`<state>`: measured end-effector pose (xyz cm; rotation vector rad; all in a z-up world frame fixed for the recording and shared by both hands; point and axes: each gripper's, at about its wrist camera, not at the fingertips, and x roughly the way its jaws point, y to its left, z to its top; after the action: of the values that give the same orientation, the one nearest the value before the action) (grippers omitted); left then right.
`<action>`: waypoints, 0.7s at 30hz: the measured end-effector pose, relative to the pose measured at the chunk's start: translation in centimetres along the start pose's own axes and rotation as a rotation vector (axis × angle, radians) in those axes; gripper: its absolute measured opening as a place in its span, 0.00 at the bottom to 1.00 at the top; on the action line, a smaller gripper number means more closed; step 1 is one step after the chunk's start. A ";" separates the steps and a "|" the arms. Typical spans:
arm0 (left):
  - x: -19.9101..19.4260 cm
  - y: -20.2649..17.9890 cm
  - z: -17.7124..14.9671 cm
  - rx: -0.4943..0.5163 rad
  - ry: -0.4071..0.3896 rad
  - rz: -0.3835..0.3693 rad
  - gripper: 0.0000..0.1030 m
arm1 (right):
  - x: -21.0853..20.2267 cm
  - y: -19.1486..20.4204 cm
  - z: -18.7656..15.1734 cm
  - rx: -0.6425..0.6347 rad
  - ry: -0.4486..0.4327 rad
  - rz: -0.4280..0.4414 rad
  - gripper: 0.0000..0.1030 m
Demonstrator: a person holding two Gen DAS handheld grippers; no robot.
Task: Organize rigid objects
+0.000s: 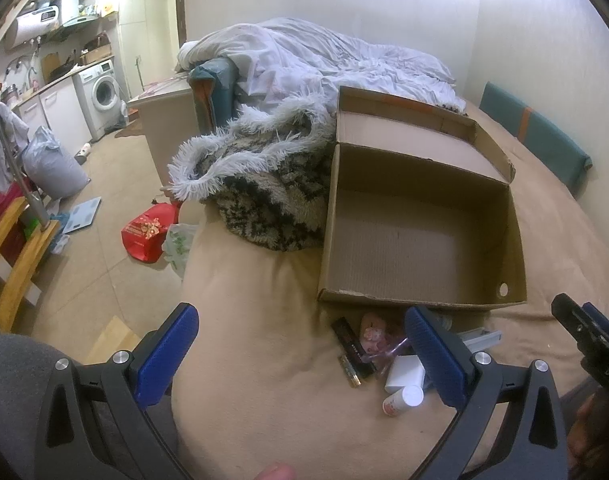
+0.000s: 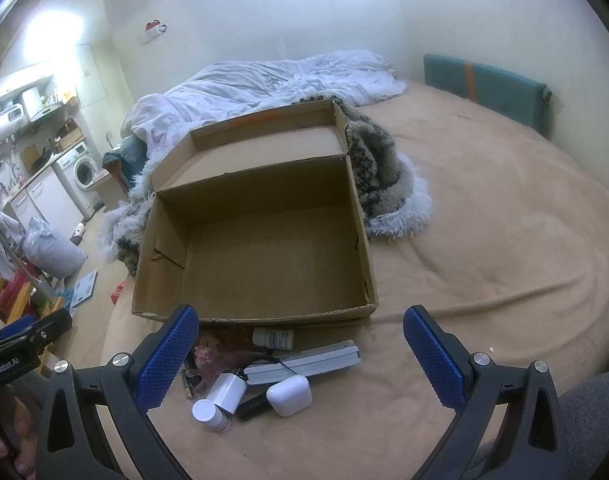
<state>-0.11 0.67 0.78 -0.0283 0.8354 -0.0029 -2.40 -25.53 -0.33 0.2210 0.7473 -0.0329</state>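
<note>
An open cardboard box [image 1: 420,236] [image 2: 264,252] lies empty on the tan bed. In front of it sits a small pile: a white earbud case [image 2: 289,395], a white charger cube [image 2: 226,393] [image 1: 403,373], a small white bottle [image 2: 209,415] [image 1: 400,399], a second small bottle [image 2: 273,338], a grey stapler [image 2: 304,362], a black tube [image 2: 251,409] [image 1: 350,340], a battery [image 1: 350,371] and a pink packet [image 1: 374,332]. My left gripper [image 1: 300,354] is open just left of the pile. My right gripper [image 2: 300,354] is open above the pile, holding nothing.
A furry patterned blanket [image 1: 264,184] [image 2: 384,184] and a white duvet [image 1: 324,60] lie behind the box. A teal cushion [image 2: 484,88] stands at the wall. The bed edge drops to the floor at left, with a red bag [image 1: 148,236] below.
</note>
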 end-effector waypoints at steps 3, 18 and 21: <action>0.0 0.0 0.0 -0.001 0.000 0.000 1.00 | 0.0 0.0 0.0 -0.001 0.001 0.000 1.00; 0.0 0.1 -0.1 0.000 -0.002 -0.002 1.00 | 0.0 0.0 0.0 0.000 0.002 -0.001 1.00; -0.1 0.2 -0.1 0.002 -0.004 -0.004 1.00 | 0.0 0.1 0.0 0.000 0.004 0.000 1.00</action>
<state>-0.24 0.88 0.80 -0.0284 0.8318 -0.0073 -2.41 -25.40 -0.33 0.2215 0.7509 -0.0324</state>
